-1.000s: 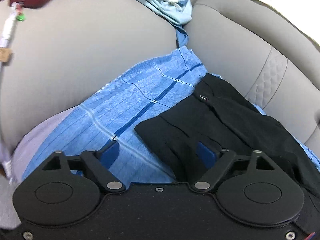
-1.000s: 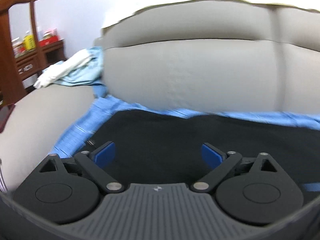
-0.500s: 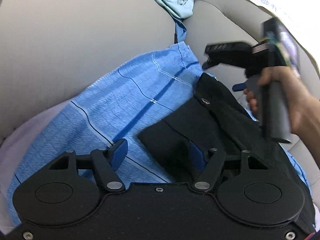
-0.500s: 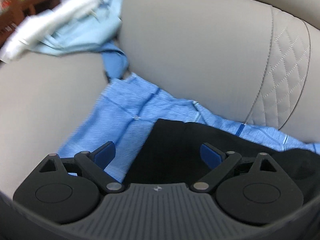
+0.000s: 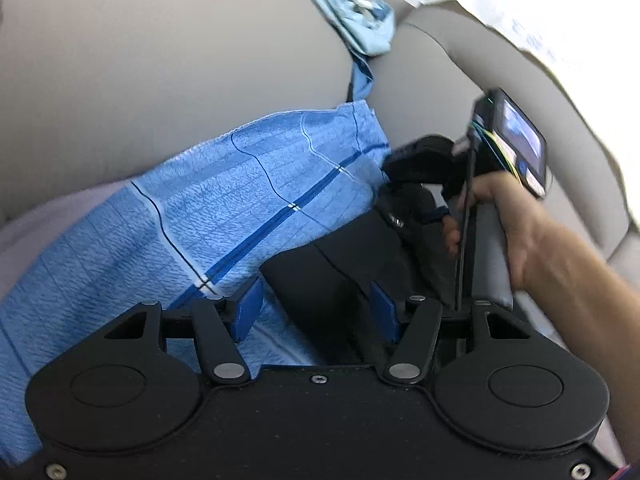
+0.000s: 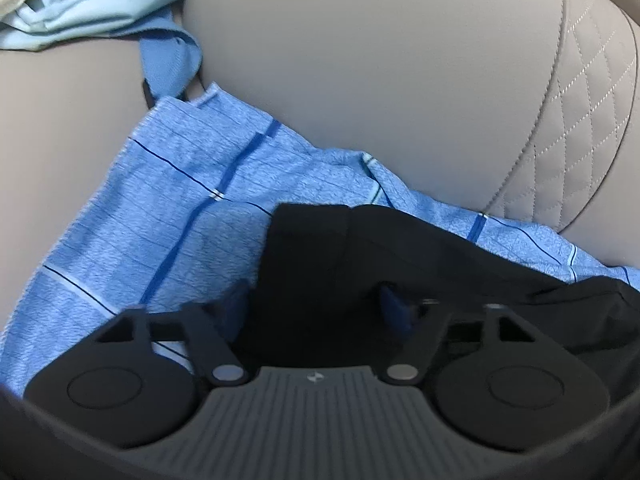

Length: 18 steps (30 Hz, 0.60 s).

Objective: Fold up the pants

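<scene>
Pants (image 5: 340, 280) edge between jaws of both closing hand-held grippers (image 5: 316, 308) (image 6: 316, 308); grip unclear.

Both grippers' (image 5: 316, 308) (image 6: 316, 308) fingers half-closed, closing.

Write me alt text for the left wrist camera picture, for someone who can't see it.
The left gripper has its blue fingers around a corner of black pants, jaws just closing, on a blue striped towel spread over a grey sofa. At right, a hand lowers the right gripper onto the pants' far edge.
</scene>
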Motion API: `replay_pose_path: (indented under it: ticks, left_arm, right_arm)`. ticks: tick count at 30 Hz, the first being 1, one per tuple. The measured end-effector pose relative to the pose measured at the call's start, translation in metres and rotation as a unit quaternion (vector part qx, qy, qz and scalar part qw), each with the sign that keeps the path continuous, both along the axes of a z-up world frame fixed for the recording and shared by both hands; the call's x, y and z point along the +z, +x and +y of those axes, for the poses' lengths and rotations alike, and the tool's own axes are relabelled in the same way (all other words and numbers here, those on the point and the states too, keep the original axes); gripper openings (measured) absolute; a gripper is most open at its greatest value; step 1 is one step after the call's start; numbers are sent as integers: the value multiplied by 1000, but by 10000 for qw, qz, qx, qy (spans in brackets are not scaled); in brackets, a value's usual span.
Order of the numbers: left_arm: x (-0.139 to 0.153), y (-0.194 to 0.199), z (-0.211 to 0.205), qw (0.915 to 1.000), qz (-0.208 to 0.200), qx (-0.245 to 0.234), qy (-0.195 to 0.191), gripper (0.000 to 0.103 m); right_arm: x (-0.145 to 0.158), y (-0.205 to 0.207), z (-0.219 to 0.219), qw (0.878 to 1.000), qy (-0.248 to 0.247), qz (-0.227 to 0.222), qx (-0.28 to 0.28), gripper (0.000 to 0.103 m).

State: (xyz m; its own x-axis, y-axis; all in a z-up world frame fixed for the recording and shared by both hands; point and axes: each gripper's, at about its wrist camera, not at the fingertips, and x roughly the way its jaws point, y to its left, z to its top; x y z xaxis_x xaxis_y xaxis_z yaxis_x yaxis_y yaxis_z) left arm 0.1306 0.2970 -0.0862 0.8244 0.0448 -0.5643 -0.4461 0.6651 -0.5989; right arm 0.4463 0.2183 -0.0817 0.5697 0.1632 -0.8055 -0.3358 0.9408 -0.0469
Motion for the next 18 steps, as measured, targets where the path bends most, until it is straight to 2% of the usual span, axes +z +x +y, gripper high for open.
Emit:
replay_pose_path:
  ticks: [3, 4, 6, 7, 9, 11, 14, 18]
  left_arm:
    - [-4, 4, 10, 9976, -131, 355, -583, 53]
    - [-4, 7, 12, 9968, -101, 442, -660, 40]
    - [-3, 14, 12, 9972, 186, 542, -480, 10]
    - [-4, 16, 10, 9973, 249, 572, -399, 8]
    - [2, 10, 5, 9977, 113, 647, -181, 7]
    - [16, 2, 2, 9973, -152, 664, 283, 6]
    - [31, -16, 9, 9933, -482, 879, 568, 7]
    - [35, -33, 26, 9857, -281, 1432, 838, 7]
  right_arm:
    - [2, -4, 0, 9999, -107, -80, 98, 47]
    - [3, -5, -1, 9998, -101, -93, 129, 46]
    - [6, -7, -8, 9999, 43, -121, 116, 43]
    - [8, -9, -13, 9997, 147, -148, 89, 42]
    - [15, -11, -20, 9991, 372, -192, -24, 36]
    - [24, -12, -22, 9980, 583, -257, -41, 34]
    - [36, -15, -12, 9958, 865, -279, 121, 34]
    - [43, -22, 22, 9902, 1254, -184, 578, 33]
